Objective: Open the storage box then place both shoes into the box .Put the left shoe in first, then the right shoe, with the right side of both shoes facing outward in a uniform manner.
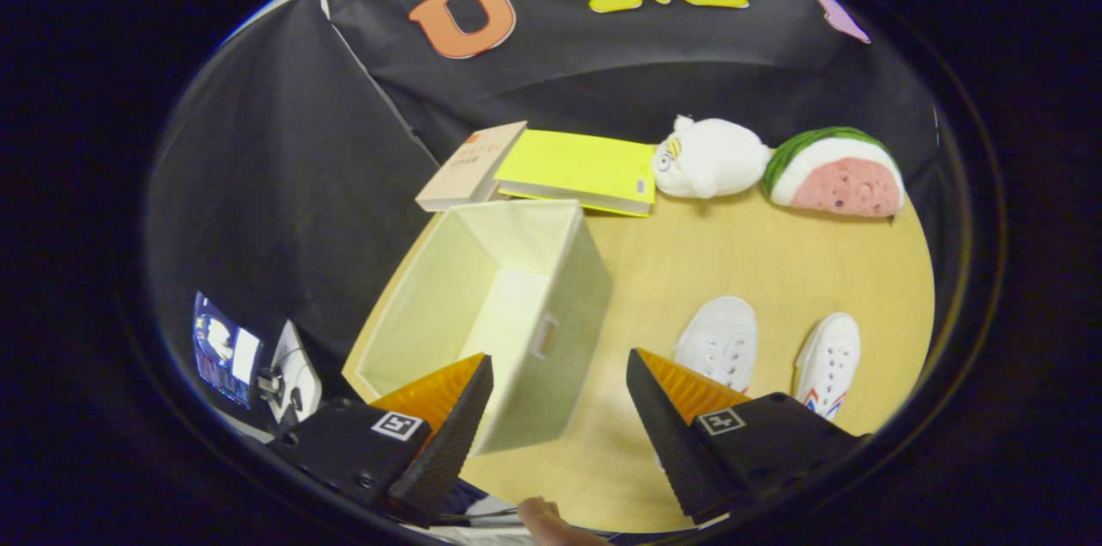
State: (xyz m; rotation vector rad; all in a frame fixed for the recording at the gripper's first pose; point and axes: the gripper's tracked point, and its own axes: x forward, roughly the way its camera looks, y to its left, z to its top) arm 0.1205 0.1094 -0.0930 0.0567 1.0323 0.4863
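Counter (740, 253): pale wood, carries every item listed.

Storage box (516, 305): cream fabric, open at the top, no lid in sight, inside bare. Opening step judged complete. It lies at 11 o'clock from the claw, its near corner reaching in between the two fingers without touching either.

Shoes, two, white, both on the counter outside the box, side by side, toes pointing away. Shoe nearer the box (719, 339) sits at 1 o'clock, just beyond the right finger, which hides its heel. Farther shoe (828, 361), at 2 o'clock, shows red and blue marks on its side. Which is left or right cannot be told. Both placements remain.

Claw (560, 382): fingers spread wide, holding nothing, poised above the counter's near edge.

Background, 12 to 1 o'clock, against the wall: tan book (472, 165), yellow book (578, 169), white plush toy (710, 157), watermelon plush (833, 172).
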